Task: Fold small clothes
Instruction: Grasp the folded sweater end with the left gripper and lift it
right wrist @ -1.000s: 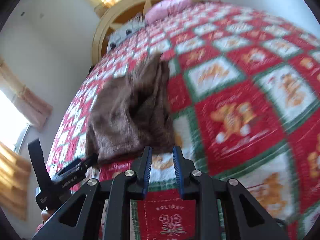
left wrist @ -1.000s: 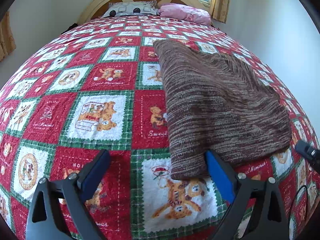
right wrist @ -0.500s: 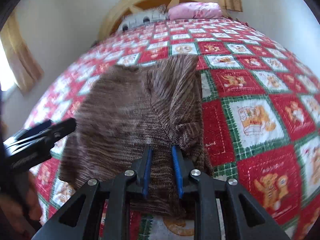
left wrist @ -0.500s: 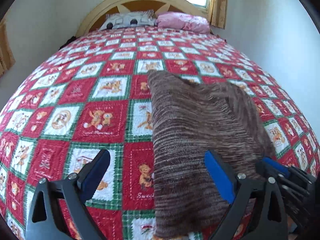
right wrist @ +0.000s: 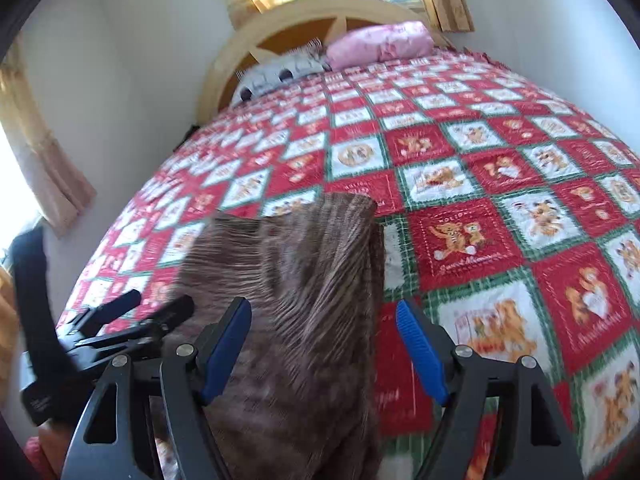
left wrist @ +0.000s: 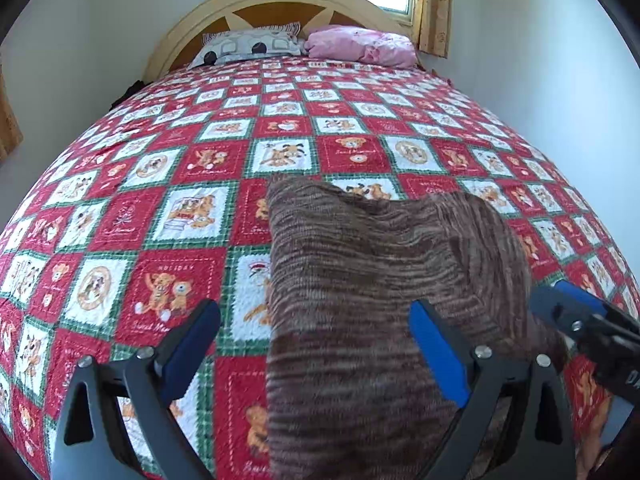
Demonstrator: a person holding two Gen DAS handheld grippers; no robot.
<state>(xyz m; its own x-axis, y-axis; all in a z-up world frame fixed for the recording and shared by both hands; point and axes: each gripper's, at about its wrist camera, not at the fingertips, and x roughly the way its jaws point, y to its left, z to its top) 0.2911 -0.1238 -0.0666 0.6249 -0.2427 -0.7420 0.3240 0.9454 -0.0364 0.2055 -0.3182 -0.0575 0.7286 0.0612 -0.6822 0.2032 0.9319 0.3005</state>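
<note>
A brown striped knit garment (left wrist: 372, 280) lies on the bed's quilt, its near end running under both grippers. My left gripper (left wrist: 316, 340) is open, its jaws wide apart over the garment's near left part. My right gripper (right wrist: 324, 340) is open too, jaws apart astride the garment (right wrist: 304, 280) near its right edge. The right gripper also shows at the right edge of the left wrist view (left wrist: 592, 332), and the left gripper shows at the lower left of the right wrist view (right wrist: 120, 332). Neither holds the cloth.
A red, green and white patchwork quilt (left wrist: 200, 208) covers the bed. A patterned pillow (left wrist: 248, 46) and a pink pillow (left wrist: 360, 46) lie against the curved wooden headboard (left wrist: 276, 0). Walls stand close on both sides; a curtained window (right wrist: 40, 160) is at left.
My right gripper, shut half a second ago, has opened wide. Both grippers have moved forward over the garment, which now sits closer and partly beneath them.
</note>
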